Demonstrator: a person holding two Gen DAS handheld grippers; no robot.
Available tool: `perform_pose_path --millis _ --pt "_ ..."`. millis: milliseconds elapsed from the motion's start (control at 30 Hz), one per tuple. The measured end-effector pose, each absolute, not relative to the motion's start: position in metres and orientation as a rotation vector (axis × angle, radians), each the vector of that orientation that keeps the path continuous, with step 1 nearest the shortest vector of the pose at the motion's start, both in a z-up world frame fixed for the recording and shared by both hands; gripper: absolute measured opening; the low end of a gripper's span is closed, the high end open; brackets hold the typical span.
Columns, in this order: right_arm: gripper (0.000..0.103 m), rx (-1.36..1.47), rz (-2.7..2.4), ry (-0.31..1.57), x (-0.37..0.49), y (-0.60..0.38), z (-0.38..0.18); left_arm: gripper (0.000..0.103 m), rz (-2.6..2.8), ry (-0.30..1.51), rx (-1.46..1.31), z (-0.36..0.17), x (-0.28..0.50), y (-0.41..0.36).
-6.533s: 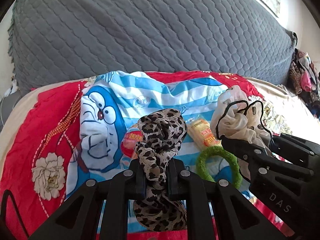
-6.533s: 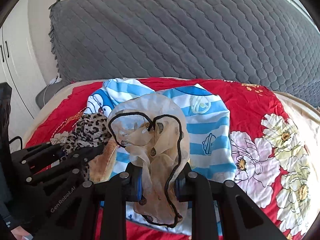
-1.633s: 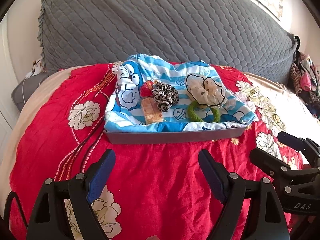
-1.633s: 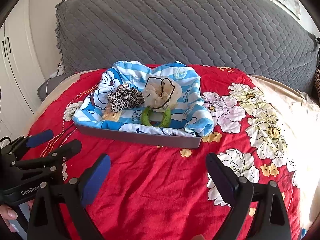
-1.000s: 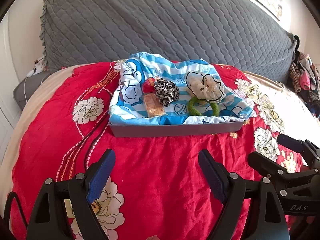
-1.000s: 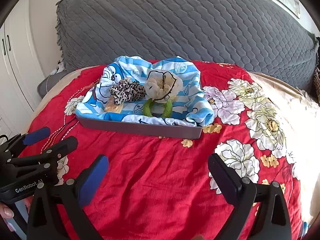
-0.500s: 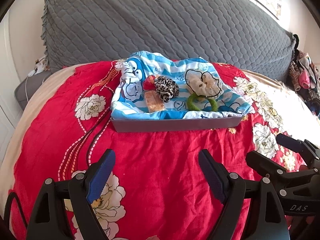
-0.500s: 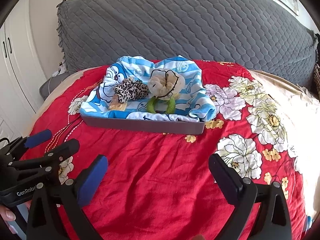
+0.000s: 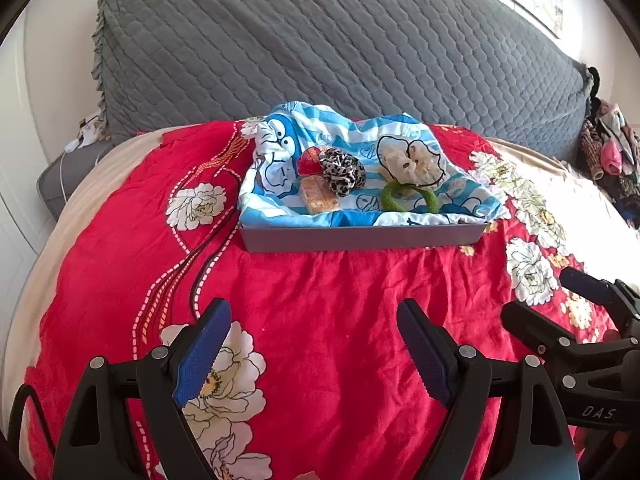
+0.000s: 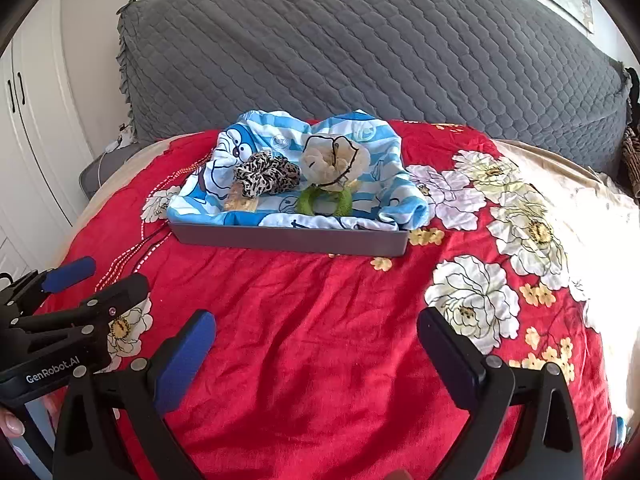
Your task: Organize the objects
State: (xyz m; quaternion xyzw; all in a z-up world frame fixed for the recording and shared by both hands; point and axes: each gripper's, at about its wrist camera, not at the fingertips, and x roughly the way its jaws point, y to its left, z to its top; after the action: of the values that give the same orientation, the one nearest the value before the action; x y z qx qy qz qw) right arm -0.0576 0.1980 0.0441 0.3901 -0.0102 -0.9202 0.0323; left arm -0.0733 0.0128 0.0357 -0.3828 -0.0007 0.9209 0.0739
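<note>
A grey tray (image 9: 360,238) (image 10: 288,240) lined with a blue striped cartoon cloth (image 9: 280,152) (image 10: 228,148) sits on the red flowered bedspread. In it lie a leopard scrunchie (image 9: 342,170) (image 10: 266,178), a cream black-edged scrunchie (image 9: 410,160) (image 10: 334,164), a green hair ring (image 9: 408,198) (image 10: 324,202), a yellow packet (image 9: 318,200) (image 10: 240,202) and a red item (image 9: 308,164). My left gripper (image 9: 314,348) is open and empty, well in front of the tray. My right gripper (image 10: 316,352) is open and empty too.
A grey quilted headboard cover (image 9: 320,48) (image 10: 360,40) rises behind the tray. White cupboard doors (image 10: 24,128) stand at the left. A heap of clothes (image 9: 608,148) lies at the far right. The right gripper shows in the left view (image 9: 560,312), the left gripper in the right view (image 10: 92,284).
Both grippers have let go of their scrunchies, which now lie in the tray. Both have drawn back from the tray, open, and keep backing off slightly.
</note>
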Motion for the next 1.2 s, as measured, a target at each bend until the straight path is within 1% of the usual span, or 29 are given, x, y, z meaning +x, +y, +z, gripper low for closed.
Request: perform_pose_path --millis 467,1200 --pt "0.101 1.209 -2.834 0.006 -0.041 0.195 0.041 0.086 2.752 0.063 -1.165 0.028 -0.054 0.018" --pt "0.101 1.253 -2.825 0.006 -0.032 0.195 0.018 0.086 2.749 0.025 -1.203 0.007 -0.052 0.014"
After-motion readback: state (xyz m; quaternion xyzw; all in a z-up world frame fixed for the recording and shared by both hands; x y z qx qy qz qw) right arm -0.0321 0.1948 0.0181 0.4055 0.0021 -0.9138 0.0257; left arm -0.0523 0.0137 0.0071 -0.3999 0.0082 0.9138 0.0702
